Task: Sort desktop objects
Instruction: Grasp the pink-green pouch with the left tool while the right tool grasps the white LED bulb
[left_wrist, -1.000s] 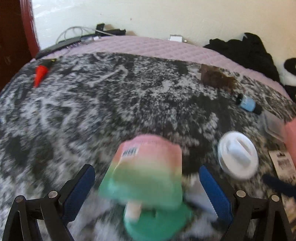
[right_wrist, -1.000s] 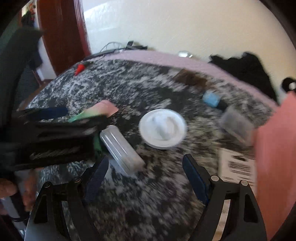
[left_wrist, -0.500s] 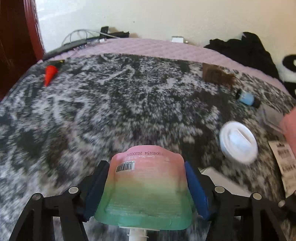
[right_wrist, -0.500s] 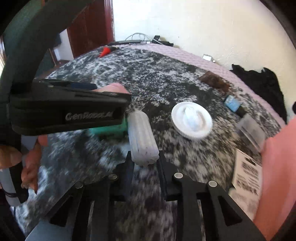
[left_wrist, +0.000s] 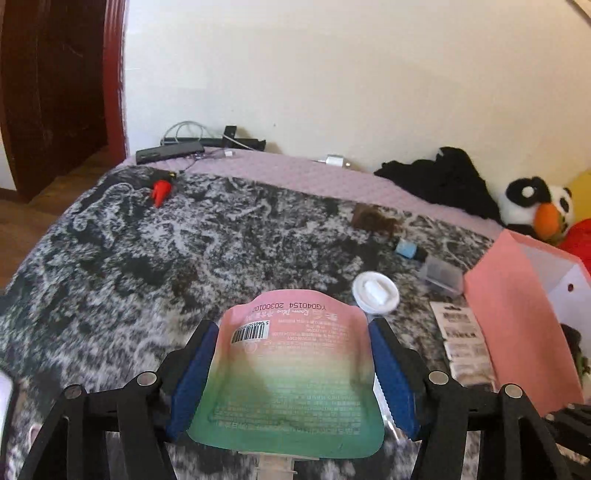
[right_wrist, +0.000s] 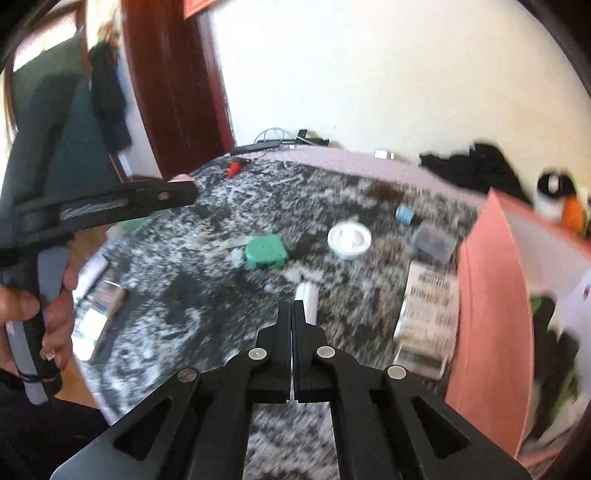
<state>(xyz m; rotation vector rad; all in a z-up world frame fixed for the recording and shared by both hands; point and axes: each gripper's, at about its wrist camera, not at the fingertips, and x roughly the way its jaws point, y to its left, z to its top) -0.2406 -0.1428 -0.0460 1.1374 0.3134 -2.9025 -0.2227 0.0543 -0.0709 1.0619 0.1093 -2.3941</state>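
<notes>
My left gripper (left_wrist: 291, 373) grasps the pink-and-green pouch (left_wrist: 291, 373) by its two side edges, lifted above the black-and-white blanket (left_wrist: 147, 266); only the left wrist view shows its barcode and printed text, as in the right wrist view the pouch is nearly all hidden behind that gripper's finger. My right gripper (right_wrist: 292, 314) is clenched with nothing between the pads, and the clear tube (right_wrist: 308, 297) lies on the blanket just past its tips. Only the right view shows the green case (right_wrist: 266, 252) beside the white lid (right_wrist: 349, 238), and the hand (right_wrist: 55, 295) on the left handle.
</notes>
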